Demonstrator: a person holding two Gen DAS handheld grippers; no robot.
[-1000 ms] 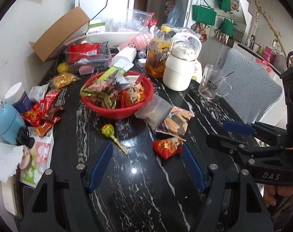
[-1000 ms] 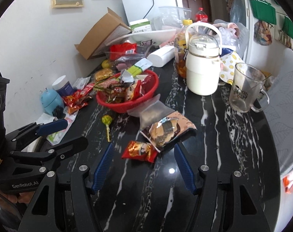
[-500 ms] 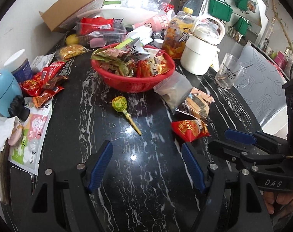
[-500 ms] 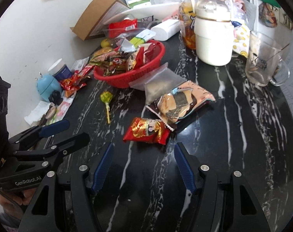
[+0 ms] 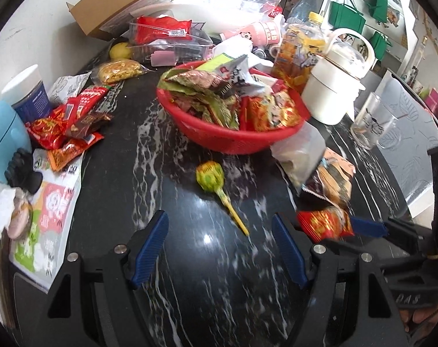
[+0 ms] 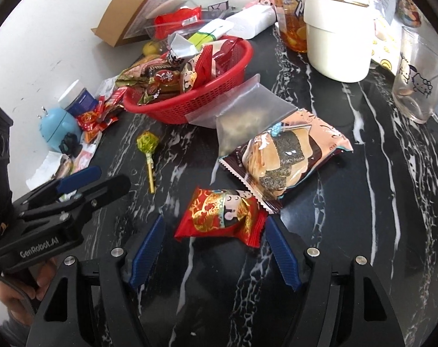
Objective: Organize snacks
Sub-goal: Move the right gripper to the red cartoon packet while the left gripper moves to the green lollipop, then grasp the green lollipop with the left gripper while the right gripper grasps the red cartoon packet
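My right fingers (image 6: pixel 213 248) just widened, apart around the red snack packet (image 6: pixel 222 217) on the black marble surface (image 6: pixel 349 231), untouched, my left fingers (image 5: pixel 219 248) apart near the lollipop (image 5: pixel 210 175), red basket (image 5: pixel 219 141) beyond

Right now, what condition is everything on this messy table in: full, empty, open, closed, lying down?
Red basket: upright, heaped with snacks.
Lollipop: wrapped, lying flat.
Red snack packet: sealed, flat, between the open right gripper fingers, untouched.
Cracker pack: sealed, lying flat.
Glass mug: upright, nearly empty.
White jug: upright, lid on.
Left gripper: open, empty.
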